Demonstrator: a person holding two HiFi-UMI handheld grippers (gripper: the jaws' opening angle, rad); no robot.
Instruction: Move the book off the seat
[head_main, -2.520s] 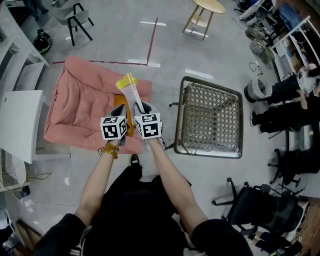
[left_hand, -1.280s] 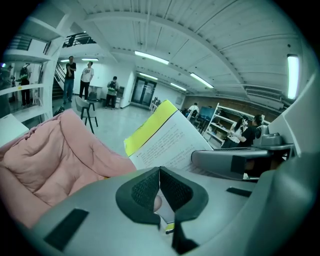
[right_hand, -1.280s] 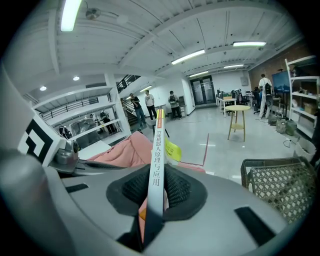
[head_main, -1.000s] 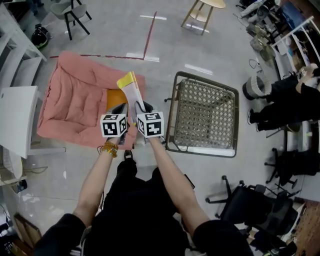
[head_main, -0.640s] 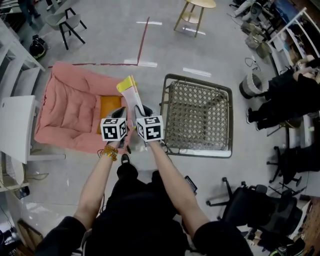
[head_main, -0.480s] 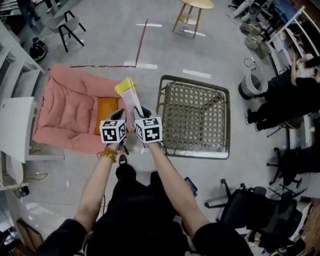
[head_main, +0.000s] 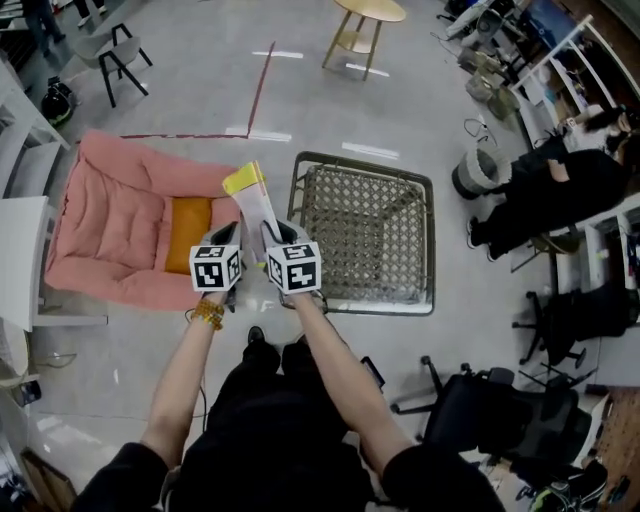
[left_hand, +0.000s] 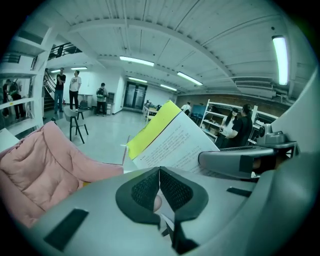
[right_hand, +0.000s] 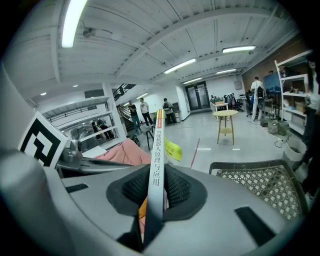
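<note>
A person standing on a gray workshop floor (head_main: 300, 100) holds a book (head_main: 254, 205) up in the air with two grippers, clear of the pink cushioned armchair (head_main: 100, 220) at the left. The book hangs upright over the gap between that armchair's right edge and a metal-framed chair with a woven seat (head_main: 370, 230) on the right. The left gripper (head_main: 230, 232) has its jaws pressed together on a thin leaf of the book, whose printed white page and yellow cover rise beyond them. The right gripper (head_main: 277, 232) has its jaws clamped on the book's spine, which stands straight up between the pads with print running down it. The two grippers sit side by side, almost touching. An orange cushion (head_main: 188, 220) lies on the armchair's seat, near its right side. Farther off, a round wooden stool (head_main: 362, 10) stands on the floor beyond a red tape line (head_main: 258, 85), and people (head_main: 570, 180) sit by shelves at the far right.
</note>
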